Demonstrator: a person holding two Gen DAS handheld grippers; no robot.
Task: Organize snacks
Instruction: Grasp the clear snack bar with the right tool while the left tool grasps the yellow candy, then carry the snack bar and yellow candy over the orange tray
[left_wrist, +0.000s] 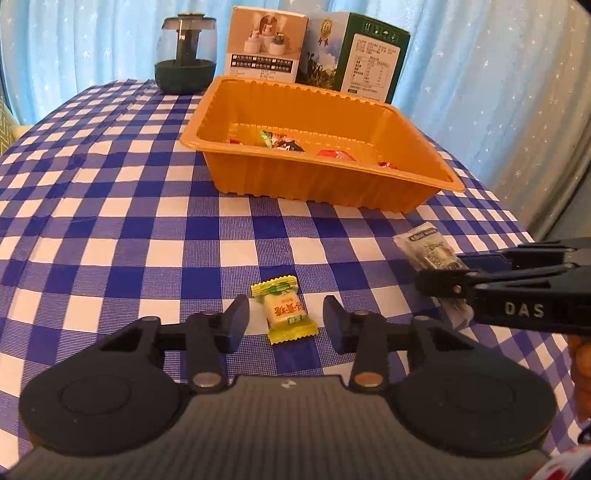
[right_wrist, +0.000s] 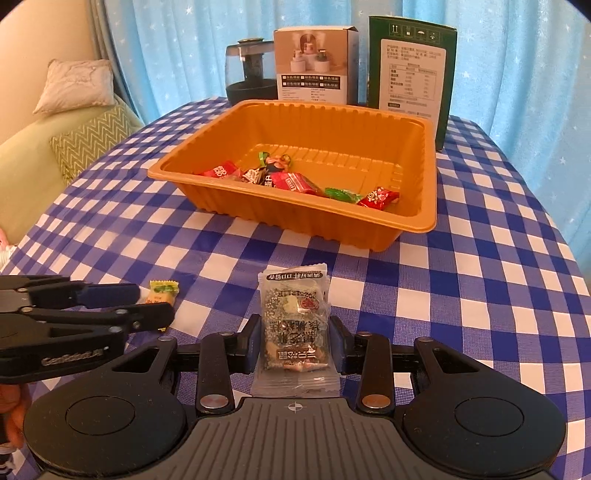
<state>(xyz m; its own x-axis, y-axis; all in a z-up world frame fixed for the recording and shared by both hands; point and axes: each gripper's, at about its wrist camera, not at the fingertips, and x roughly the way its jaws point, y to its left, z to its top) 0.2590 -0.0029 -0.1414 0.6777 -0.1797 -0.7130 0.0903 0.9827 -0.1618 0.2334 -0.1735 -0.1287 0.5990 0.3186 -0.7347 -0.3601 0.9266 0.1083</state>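
The right hand-held gripper (right_wrist: 295, 341) pinches the clear nut packet (right_wrist: 294, 325) at lower centre; the left hand-held gripper (left_wrist: 286, 323) brackets the yellow candy (left_wrist: 284, 312) without touching — close squarely, then carry both over the orange tray (right_wrist: 417, 229).

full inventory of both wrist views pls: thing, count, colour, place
tray: 1, orange, mid-table
wrapped candies: several, red and green, inside tray
yellow candy: 1, on cloth between left gripper's fingers, gaps both sides
clear snack packet: 1, between right gripper's pads, which touch it
boxes: 2, beige and green, behind tray
jar: 1, dark, far left corner
tablecloth: blue-white check
curtain: blue
left gripper: black, open
right gripper: black, closed on packet
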